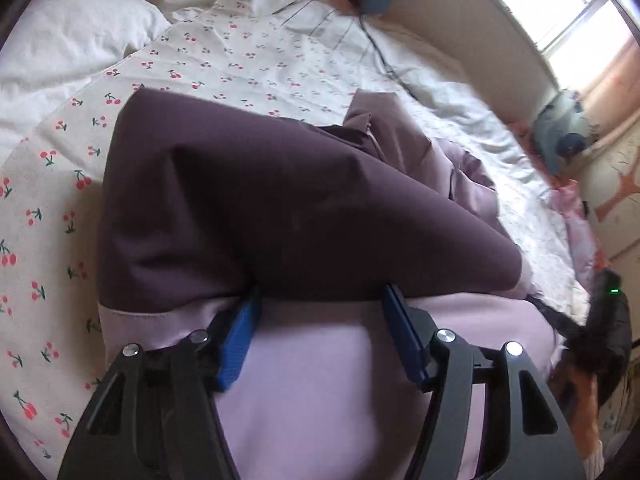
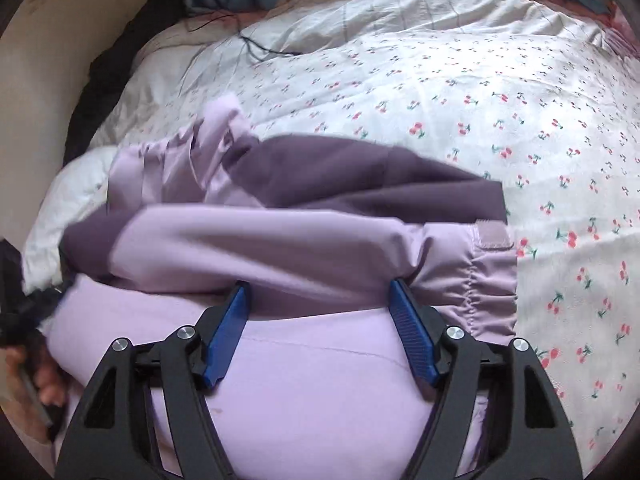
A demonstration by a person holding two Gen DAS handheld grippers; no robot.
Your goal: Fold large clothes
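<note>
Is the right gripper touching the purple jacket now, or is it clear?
Cannot tell. In the right wrist view the right gripper stands open, its fingertips meeting the jacket fold's edge, but no contact or gap shows plainly.

The jacket before me is two-toned: dark plum panels beside pale lilac ones, its gathered cuff lilac with a mauve tab. Beneath the jacket, the bedspread is white, scattered with red cherries on green stems. My left tongs and right tongs are black with blue pads. Beyond the jacket, the pillow is plain white.
</note>
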